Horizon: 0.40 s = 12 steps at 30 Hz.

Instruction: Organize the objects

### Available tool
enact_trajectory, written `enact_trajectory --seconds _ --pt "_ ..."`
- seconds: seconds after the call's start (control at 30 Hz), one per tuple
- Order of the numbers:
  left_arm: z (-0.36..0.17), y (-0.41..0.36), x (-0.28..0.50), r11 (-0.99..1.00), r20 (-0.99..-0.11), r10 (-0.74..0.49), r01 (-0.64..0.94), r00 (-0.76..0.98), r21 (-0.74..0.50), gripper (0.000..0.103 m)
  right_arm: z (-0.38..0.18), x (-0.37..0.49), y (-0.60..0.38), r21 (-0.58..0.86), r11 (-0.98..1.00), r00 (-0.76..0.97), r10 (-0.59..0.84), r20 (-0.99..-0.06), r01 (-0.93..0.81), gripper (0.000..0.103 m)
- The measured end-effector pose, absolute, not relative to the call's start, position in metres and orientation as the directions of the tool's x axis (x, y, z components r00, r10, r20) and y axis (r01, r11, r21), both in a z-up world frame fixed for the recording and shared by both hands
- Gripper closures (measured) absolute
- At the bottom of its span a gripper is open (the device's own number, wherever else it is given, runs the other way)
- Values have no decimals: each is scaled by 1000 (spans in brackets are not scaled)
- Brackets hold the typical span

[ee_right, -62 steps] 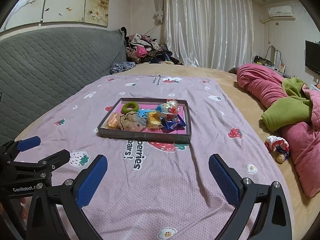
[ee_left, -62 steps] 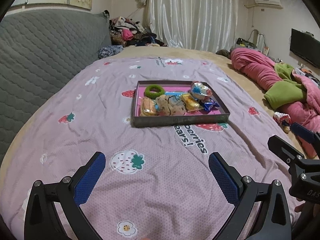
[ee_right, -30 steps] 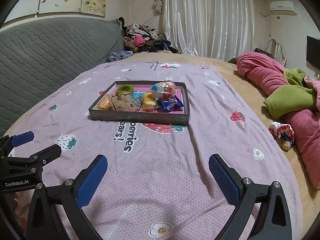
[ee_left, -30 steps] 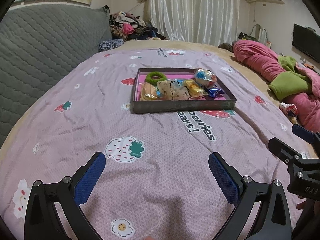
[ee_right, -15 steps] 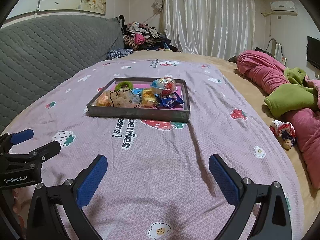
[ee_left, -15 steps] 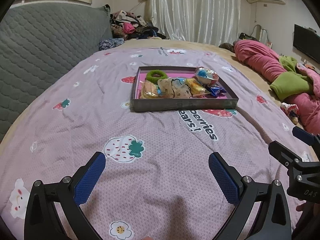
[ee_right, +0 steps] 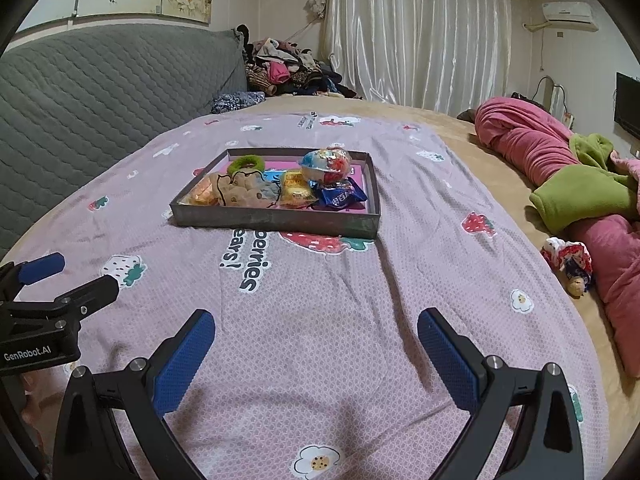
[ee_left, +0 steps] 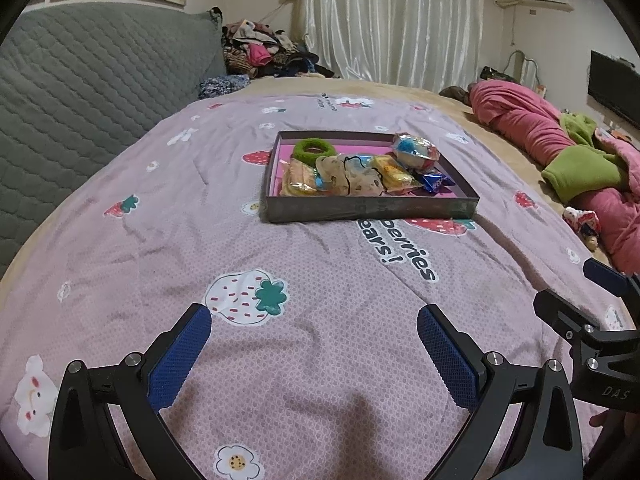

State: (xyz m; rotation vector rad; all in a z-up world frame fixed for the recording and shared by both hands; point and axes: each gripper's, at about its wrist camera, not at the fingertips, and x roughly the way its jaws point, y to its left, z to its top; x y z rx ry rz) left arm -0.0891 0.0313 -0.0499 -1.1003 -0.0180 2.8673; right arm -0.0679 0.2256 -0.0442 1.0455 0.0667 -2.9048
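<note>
A shallow grey box (ee_left: 372,209) (ee_right: 276,220) with a pink floor rests on the pink strawberry blanket, well ahead of both grippers. Inside lie a green hair ring (ee_left: 311,148) (ee_right: 246,163), a beige patterned pouch (ee_left: 348,178) (ee_right: 244,192), yellow snack packets (ee_left: 394,176) (ee_right: 295,192), a blue wrapper (ee_left: 434,182) (ee_right: 340,196) and a round colourful packet (ee_left: 416,150) (ee_right: 326,164). My left gripper (ee_left: 314,338) is open and empty, low over the blanket. My right gripper (ee_right: 316,338) is also open and empty, beside it.
A grey quilted headboard (ee_left: 80,80) runs along the left. Bunched pink and green bedding (ee_right: 576,184) lies at the right, with a small doll (ee_right: 572,264) near it. A clothes pile (ee_right: 288,68) sits by the curtain. Bare blanket (ee_left: 320,280) stretches between grippers and box.
Both grippers have dropped lower toward the blanket and drifted slightly closer to the box. Their jaws stay open and nothing in the box has moved.
</note>
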Motion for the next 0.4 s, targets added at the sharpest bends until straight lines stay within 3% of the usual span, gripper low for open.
enact_trajectory --seconds 0.4 --pt "-53 35 -90 -997 -669 66 -69 -741 -22 0 -49 -71 226 -27 -998 -762 -28 -647 59 1"
